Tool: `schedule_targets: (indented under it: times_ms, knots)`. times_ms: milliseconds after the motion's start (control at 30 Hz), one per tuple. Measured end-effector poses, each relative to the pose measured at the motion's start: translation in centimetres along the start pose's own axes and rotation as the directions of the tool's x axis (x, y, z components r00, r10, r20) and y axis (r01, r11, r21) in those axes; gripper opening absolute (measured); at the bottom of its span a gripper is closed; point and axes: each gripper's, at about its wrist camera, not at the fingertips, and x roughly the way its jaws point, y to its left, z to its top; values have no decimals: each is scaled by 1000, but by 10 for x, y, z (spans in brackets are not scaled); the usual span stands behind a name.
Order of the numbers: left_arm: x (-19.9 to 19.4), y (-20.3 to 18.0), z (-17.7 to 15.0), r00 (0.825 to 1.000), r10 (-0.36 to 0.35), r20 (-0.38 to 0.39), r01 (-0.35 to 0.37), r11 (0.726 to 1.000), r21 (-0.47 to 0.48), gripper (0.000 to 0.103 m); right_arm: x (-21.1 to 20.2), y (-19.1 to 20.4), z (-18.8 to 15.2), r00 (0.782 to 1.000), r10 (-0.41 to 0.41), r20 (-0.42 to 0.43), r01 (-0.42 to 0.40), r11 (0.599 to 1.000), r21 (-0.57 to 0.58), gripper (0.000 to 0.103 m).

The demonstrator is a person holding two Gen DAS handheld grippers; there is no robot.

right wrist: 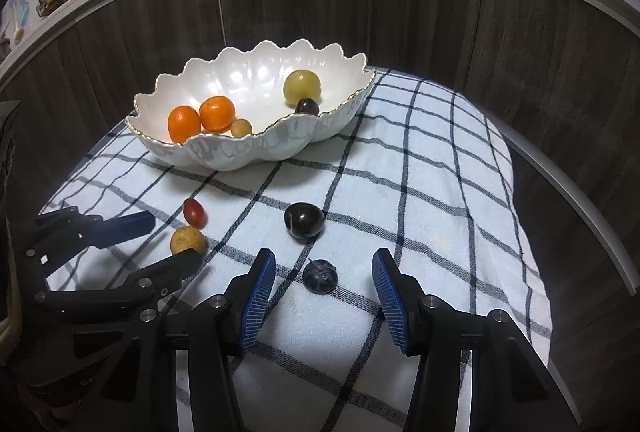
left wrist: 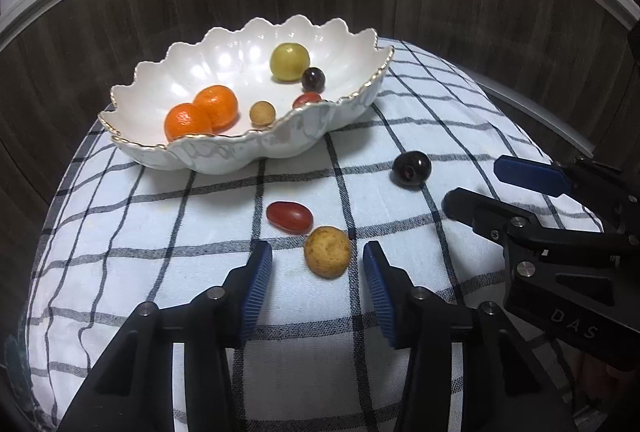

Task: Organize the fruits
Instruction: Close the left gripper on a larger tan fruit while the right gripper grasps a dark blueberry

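The left gripper [left wrist: 317,264] stands with its blue-padded fingers spread wide and holding nothing; a tan round fruit [left wrist: 327,251] lies on the cloth between the fingertips, touching neither. Just at 10 o'clock from it rests a red grape tomato [left wrist: 289,217], and at 1 o'clock, farther out, a dark cherry [left wrist: 411,169].

The right gripper [right wrist: 324,269] is likewise spread wide and grips nothing, with a small dark blue berry [right wrist: 319,275] lying between its fingertips, closer to the left pad. A dark plum-like fruit [right wrist: 304,220] sits just beyond at 12 o'clock.

All of these lie on a white-and-navy checked cloth [right wrist: 440,192]. Toward 11 o'clock stands a scalloped white bowl [right wrist: 224,156] with a gilt rim, holding two mandarins [right wrist: 200,118], a yellow-green round fruit [right wrist: 302,85], a dark cherry, a small tan fruit and, in the left view, a red tomato.
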Motion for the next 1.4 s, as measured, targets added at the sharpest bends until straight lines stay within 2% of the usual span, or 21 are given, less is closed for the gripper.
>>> schedule_targets:
  times_ms: [133,200,300,467,667,800,867,967,1400]
  knots:
    - [2,0,0,1000,-4,-5,4,1000,0,44,4,1,-1,1000,9,-12,-9,1000,-4,52]
    - [4,1,1,1000,-9,-10,9,1000,-4,44,7,2,-1,1000,13,-20,-13,1000,-5,47]
    - [6,2,1,1000,-13,-15,13,1000,-8,43,12,2,-2,999,13,-35,-13,1000,-4,47]
    - [9,3,1,999,-23,-38,23,1000,-8,37,17,2,-5,999,6,-48,-6,1000,1,46]
    - [8,3,2,999,-26,-31,26,1000,-11,37,22,0,-5,998,9,-69,-9,1000,10,33]
    - [8,4,2,999,-35,-24,35,999,-19,36,26,-2,-5,997,8,-81,-7,1000,22,31]
    - [9,4,2,999,-39,-19,39,999,-19,30,26,-1,-5,997,5,-82,-4,1000,19,31]
    - [9,2,2,999,-41,-15,41,999,-11,26,26,0,-5,997,5,-82,-4,1000,14,24]
    - [3,2,3,999,-41,1,41,999,-16,25,23,1,-5,998,-2,-64,2,1000,10,23]
